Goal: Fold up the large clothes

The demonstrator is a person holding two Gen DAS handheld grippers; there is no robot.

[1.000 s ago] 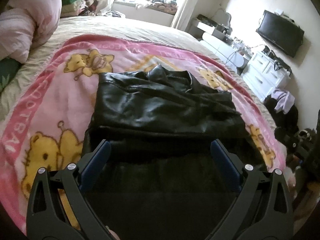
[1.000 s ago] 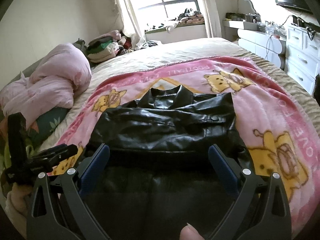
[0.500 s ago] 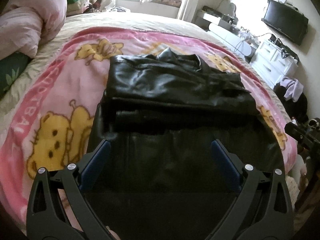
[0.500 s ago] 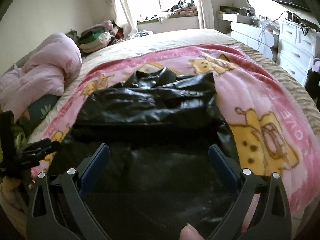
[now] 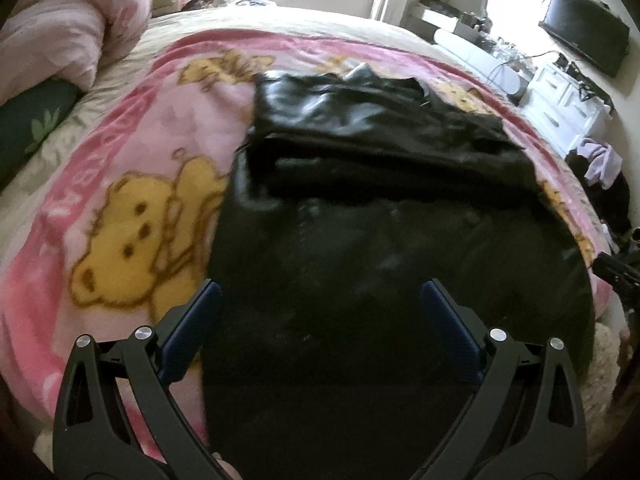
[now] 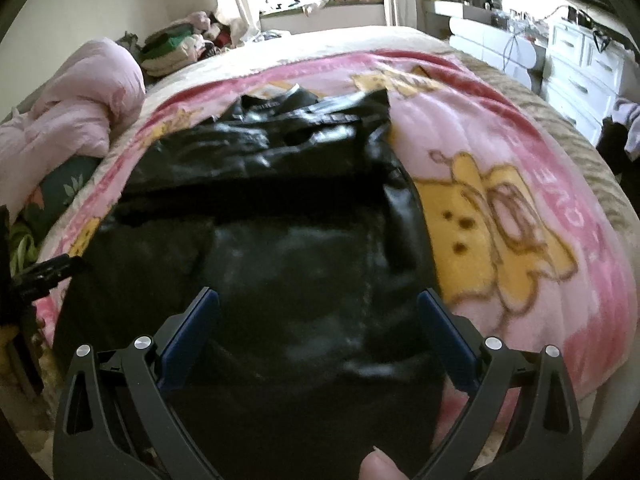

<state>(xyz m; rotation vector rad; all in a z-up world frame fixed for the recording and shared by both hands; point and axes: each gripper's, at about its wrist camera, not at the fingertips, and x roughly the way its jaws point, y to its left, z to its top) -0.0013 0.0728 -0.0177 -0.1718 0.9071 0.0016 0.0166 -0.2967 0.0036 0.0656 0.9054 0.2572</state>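
Observation:
A black leather jacket [image 5: 360,208] lies on a pink bear-print blanket [image 5: 132,200] on the bed, its upper part folded into a thicker band at the far end, collar away from me. It also shows in the right wrist view [image 6: 280,232]. My left gripper [image 5: 320,300] is open and empty, above the jacket's near left part. My right gripper [image 6: 318,312] is open and empty, above the near right part. The jacket's near hem hangs over the bed edge below both grippers.
A pink duvet [image 5: 68,32] and a green pillow [image 5: 28,124] lie at the left. White drawers [image 5: 568,100] and a wall TV [image 5: 584,40] stand at the right. Piled clothes [image 6: 176,48] sit by the window. The other gripper shows at the right edge [image 5: 616,272].
Both grippers have drawn back toward the near bed edge and lowered. More of the jacket's lower half now shows in front of them. The jaws stayed open.

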